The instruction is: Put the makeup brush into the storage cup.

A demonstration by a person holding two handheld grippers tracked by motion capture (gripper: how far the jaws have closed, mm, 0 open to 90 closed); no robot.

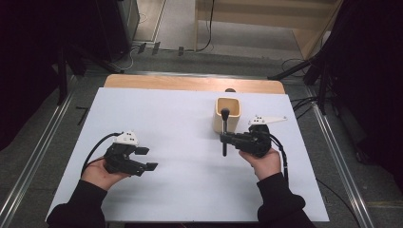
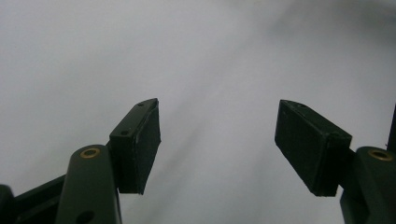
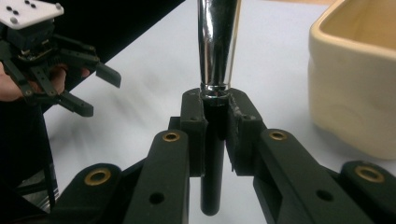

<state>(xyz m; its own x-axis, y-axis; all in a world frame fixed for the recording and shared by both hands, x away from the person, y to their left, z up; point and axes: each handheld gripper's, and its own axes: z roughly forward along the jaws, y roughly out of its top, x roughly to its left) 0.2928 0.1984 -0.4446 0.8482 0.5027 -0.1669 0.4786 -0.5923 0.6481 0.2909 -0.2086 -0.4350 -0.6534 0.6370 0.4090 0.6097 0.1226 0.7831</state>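
One brush (image 1: 225,133) is clamped in the right gripper (image 1: 227,138), whose jaws close on its black handle where the shiny metal ferrule begins. Its long axis runs away from the person across the table (image 1: 180,123), dark head just in front of the single cream square cup (image 1: 228,114), handle end toward the person. The left gripper (image 1: 146,158) hovers well apart, jaws spread wide and empty.
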